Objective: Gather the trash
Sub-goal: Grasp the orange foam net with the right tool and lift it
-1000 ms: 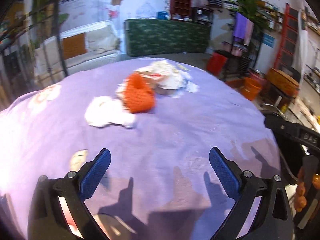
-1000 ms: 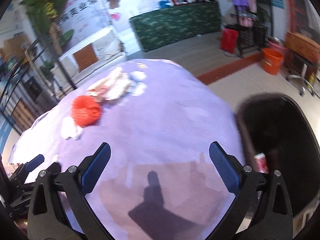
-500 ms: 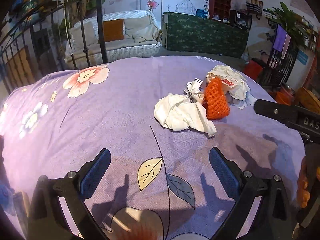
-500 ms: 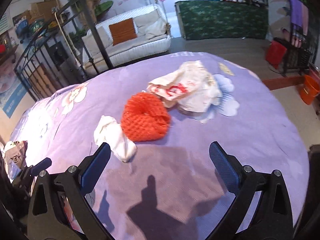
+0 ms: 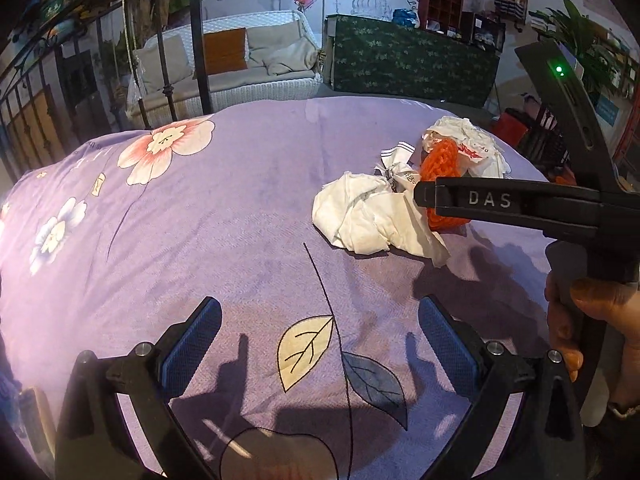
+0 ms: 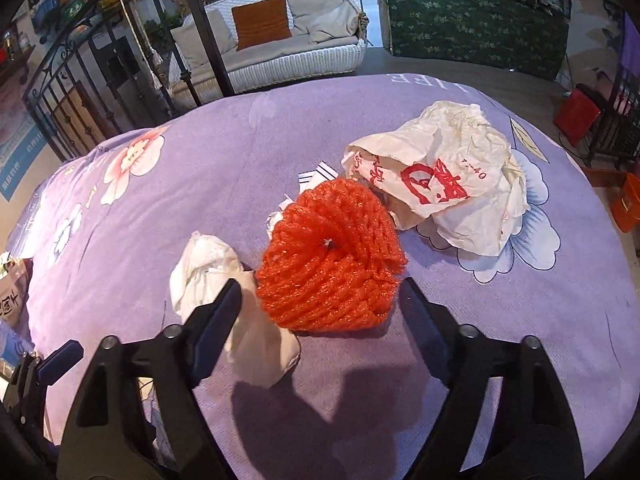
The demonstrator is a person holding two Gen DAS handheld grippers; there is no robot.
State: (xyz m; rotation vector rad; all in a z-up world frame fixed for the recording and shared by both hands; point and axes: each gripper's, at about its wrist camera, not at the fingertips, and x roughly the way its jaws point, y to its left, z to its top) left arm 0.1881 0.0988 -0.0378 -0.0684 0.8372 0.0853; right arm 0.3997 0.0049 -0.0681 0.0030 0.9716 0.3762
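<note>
1. Trash cluster sits centre-right on the purple floral cloth [image 6: 200, 168] in the right wrist view. Orange mesh net [image 6: 332, 256] is frame centre, lying on the cloth.
2. Crumpled white tissue [image 6: 208, 264] touches the net's lower-left side; it runs down under the left finger of the right gripper [image 6: 320, 312].
3. White plastic bag with red print [image 6: 440, 176] lies just upper right of the net, touching or overlapping its far edge. A small striped paper scrap [image 6: 320, 172] pokes out behind the net.
4. Right gripper fingers: partly open and closing. Net's near edge sits between the fingertips; pads not pressing on it yet. Left pad [image 6: 220, 320] overlaps the tissue, contact unclear.
5. Left wrist view: same pile in the right half of frame, tissue [image 5: 368, 216] nearest, net [image 5: 440, 160] behind it, bag [image 5: 476, 140] furthest.
6. Right gripper body cuts across the right edge of that view over the pile, with a hand [image 5: 592, 320] on its handle at lower right.
7. Left gripper [image 5: 320, 344] fingers wide open, nothing between them, over bare cloth with a leaf print, well apart from the pile.
8. Background: white wicker sofa [image 6: 280, 52] top centre, green patterned counter [image 6: 472, 24] upper right.
</note>
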